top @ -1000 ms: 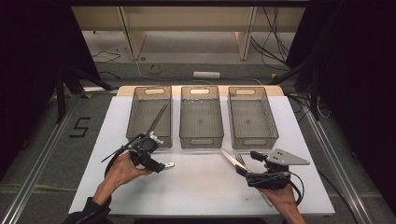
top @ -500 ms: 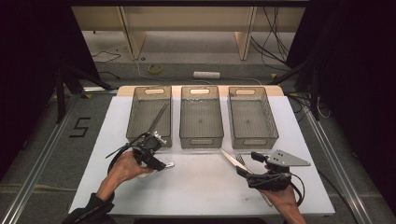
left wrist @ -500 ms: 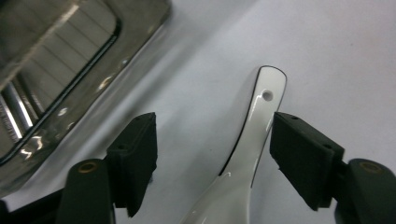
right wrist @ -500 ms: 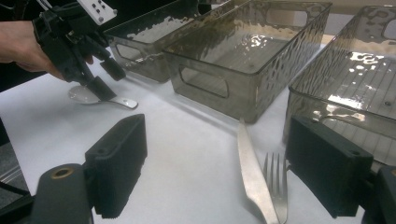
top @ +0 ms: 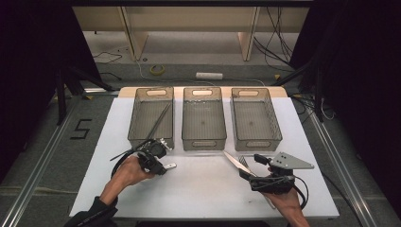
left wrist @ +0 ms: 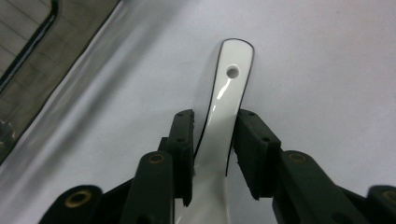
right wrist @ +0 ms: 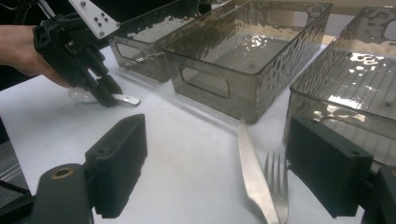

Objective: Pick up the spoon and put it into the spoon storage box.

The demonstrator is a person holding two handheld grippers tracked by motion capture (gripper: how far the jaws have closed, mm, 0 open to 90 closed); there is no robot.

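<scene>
Jaws of the left gripper [left wrist: 212, 140] have just been closing around the white spoon [left wrist: 226, 102] on the worktop [top: 203, 189], pads apparently touching its handle, though contact is hard to confirm. Right gripper [right wrist: 219, 163] hovers wide open, empty, knife [right wrist: 252, 172] and fork [right wrist: 278, 186] lying between its jaws.

White spoon [left wrist: 224, 109] flat on table [top: 208, 189]

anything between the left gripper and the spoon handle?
Nothing. The left gripper has just been closing; the spoon handle lies between its jaws on the bare table, pads at its edges.
</scene>
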